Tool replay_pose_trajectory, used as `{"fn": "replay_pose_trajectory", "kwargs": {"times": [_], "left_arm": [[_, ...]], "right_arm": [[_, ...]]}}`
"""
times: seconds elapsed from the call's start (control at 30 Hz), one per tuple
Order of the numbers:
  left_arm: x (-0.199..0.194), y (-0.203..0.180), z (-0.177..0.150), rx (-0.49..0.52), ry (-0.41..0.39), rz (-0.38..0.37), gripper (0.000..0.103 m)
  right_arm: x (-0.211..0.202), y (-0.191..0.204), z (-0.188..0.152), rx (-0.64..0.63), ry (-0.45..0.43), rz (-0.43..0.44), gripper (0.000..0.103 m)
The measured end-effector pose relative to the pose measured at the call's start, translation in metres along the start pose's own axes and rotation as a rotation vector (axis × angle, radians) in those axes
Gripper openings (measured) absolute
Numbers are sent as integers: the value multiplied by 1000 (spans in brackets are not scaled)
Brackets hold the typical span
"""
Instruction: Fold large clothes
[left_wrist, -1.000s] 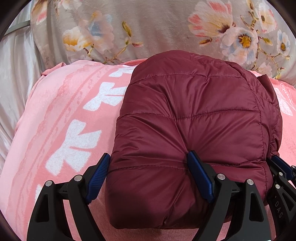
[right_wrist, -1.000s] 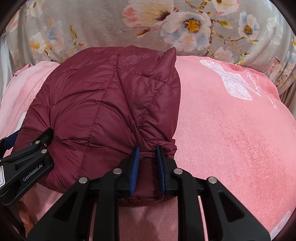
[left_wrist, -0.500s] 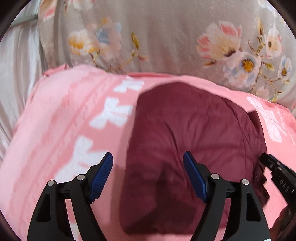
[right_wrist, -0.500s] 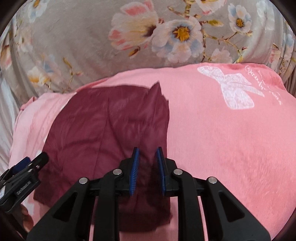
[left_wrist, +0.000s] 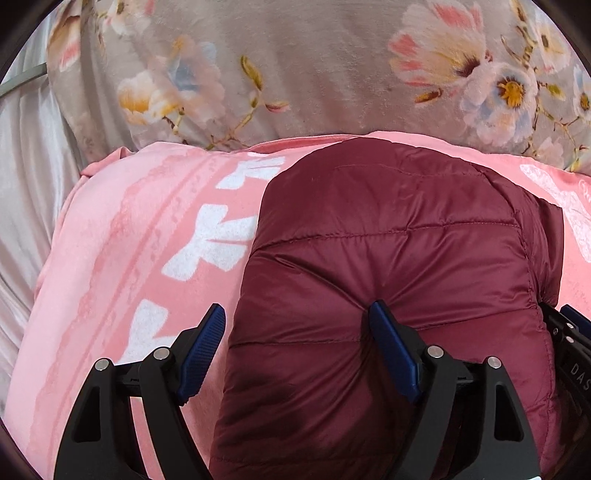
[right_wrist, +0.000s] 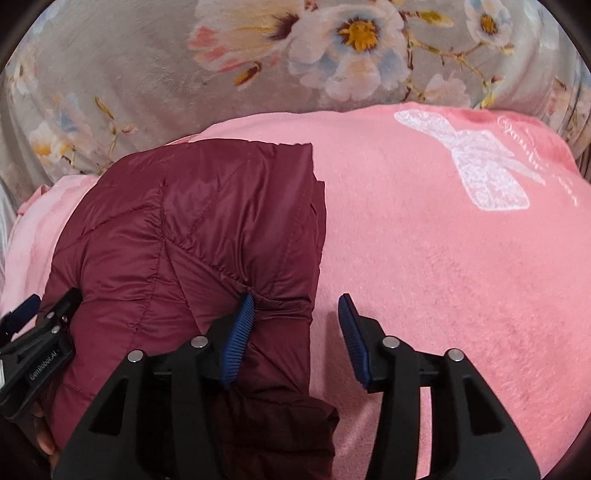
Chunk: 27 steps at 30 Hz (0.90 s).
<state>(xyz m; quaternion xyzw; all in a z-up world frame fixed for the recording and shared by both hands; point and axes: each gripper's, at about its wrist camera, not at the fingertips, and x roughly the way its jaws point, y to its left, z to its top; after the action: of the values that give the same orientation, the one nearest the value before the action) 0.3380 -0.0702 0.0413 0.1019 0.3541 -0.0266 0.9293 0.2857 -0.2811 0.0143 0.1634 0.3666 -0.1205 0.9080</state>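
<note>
Jacket (left_wrist: 399, 258) (maroon, quilted) folded into compact bundle on pink blanket (right_wrist: 443, 258). Left gripper (left_wrist: 299, 347) released, straddling bundle's near-left corner; right gripper (right_wrist: 295, 332) released at near-right edge. Fold apparently complete; only tidying left.

"GenRobot.AI" on the left claw (right_wrist: 22, 321) body; "DAS" (partly cut off) on the right claw (left_wrist: 570, 325).

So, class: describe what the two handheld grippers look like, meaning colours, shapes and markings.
Both the left gripper and the right gripper have black angular plastic frames with triangular cut-outs, silver round rivets, and blue ribbed finger pads. White lettering marks their sides, partly readable.
</note>
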Motion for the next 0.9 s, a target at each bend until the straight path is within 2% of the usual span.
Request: {"fn": "replay_pose_trajectory", "kwargs": {"times": [0.07, 0.17, 0.3, 0.5, 0.6, 0.7, 0.73, 0.77, 0.83, 0.9], "left_arm": [[0, 0, -1, 1, 0, 0, 79], [-8, 1, -3, 10, 7, 1, 78], [-30, 6, -12, 16, 11, -14, 78], [-74, 9, -43, 42, 6, -48, 78], [-92, 9, -59, 58, 6, -54, 78], [-101, 10, -69, 61, 20, -49, 78], [-103, 11, -72, 60, 24, -43, 78], [-104, 12, -73, 60, 28, -37, 78], [-103, 16, -77, 63, 40, -18, 78], [-100, 20, -83, 62, 57, 2, 78]], "right_arm": [[0, -2, 0, 12, -2, 1, 49], [-14, 3, -3, -12, -29, -59, 49], [-58, 20, -22, -79, -89, -100, 49], [-107, 37, -59, -147, -89, -62, 49], [-116, 42, -74, -162, -70, -55, 49], [-121, 44, -75, -143, -60, -27, 49], [-121, 44, -72, -143, -61, -26, 44], [-120, 45, -70, -147, -57, -28, 34], [-111, 40, -68, -141, -13, -28, 22], [-101, 33, -72, -129, 24, -48, 20]]}}
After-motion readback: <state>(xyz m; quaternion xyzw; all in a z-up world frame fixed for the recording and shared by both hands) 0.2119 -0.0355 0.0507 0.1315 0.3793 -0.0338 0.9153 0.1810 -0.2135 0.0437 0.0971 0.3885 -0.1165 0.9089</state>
